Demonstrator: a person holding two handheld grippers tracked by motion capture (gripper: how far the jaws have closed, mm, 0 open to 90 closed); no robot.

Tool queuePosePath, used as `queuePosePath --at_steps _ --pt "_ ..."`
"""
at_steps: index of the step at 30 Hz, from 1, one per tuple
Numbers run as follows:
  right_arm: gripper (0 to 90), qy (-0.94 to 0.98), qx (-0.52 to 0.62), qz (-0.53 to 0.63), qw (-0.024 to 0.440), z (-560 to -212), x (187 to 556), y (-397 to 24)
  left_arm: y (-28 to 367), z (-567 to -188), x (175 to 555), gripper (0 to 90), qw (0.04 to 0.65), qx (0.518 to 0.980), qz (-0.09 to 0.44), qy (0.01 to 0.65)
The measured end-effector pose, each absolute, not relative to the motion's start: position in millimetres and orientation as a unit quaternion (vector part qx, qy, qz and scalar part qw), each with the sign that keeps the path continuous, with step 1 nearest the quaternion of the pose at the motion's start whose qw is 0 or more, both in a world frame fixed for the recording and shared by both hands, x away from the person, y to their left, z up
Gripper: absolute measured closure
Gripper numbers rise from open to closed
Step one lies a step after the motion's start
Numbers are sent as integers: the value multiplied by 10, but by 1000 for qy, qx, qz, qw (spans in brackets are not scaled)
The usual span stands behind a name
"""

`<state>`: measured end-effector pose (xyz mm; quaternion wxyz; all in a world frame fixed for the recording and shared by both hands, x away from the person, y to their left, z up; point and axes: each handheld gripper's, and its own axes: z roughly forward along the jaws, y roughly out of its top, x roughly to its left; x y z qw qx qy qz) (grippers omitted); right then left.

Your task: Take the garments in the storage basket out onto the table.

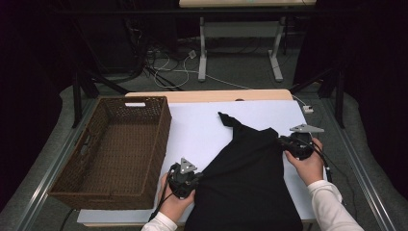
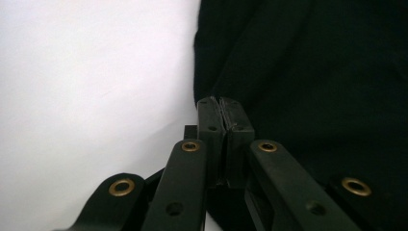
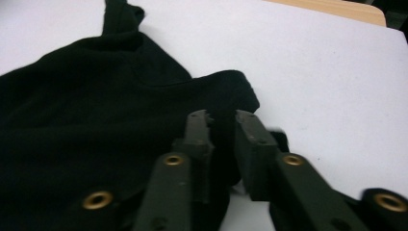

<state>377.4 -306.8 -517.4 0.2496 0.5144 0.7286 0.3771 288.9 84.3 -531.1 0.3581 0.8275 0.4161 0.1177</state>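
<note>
Sitting across most of the shot is the bench (image 1: 202,130) with its white top, and a big brown wicker basket (image 1: 115,149) takes up the left side of it. Next biggest is the black garment (image 1: 245,178), spread over the middle-right of the bench with its near end hanging off the front edge and one thin strap pointing toward the far side.

Left gripper (image 1: 195,180) is at the garment's left edge, close to the basket's near corner. In the left gripper view (image 2: 223,113) the jaws are clamped tight together, pinching the cloth's edge.

Right gripper (image 1: 283,143) is at the garment's right edge, farther up the bench. In the right gripper view (image 3: 222,126) the jaws stand a bit apart with a fold of the cloth sitting in the gap, so the pinch is let go there.
</note>
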Motion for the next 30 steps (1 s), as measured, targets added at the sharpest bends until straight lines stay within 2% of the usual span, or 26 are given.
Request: queuePosePath --at_steps 5,13,18,19,21,23,26,30 --pt "671 730 510 373 261 -5129 3564 -3050 892 -5381 2919 885 345 828 111 428" --pt "629 747 542 332 195 -5317 3255 -3084 891 -5400 2928 883 350 827 109 427" --pt "629 755 546 324 168 -5444 3225 -3074 890 -5413 2933 882 351 826 108 428" --pt "636 757 546 320 161 -5463 3215 -3044 892 -5414 2934 882 352 825 107 428" --pt "723 769 533 309 168 -5509 3207 -2980 894 -5417 2937 882 353 825 106 428" --pt "872 777 523 310 166 -5504 3202 -2931 892 -5421 2936 882 353 825 107 428" --pt "889 778 526 304 159 -5486 3203 -2912 891 -5419 2934 882 353 825 107 427" --pt "892 778 526 297 173 -5425 3207 -2992 886 -5410 2935 882 365 821 104 426"
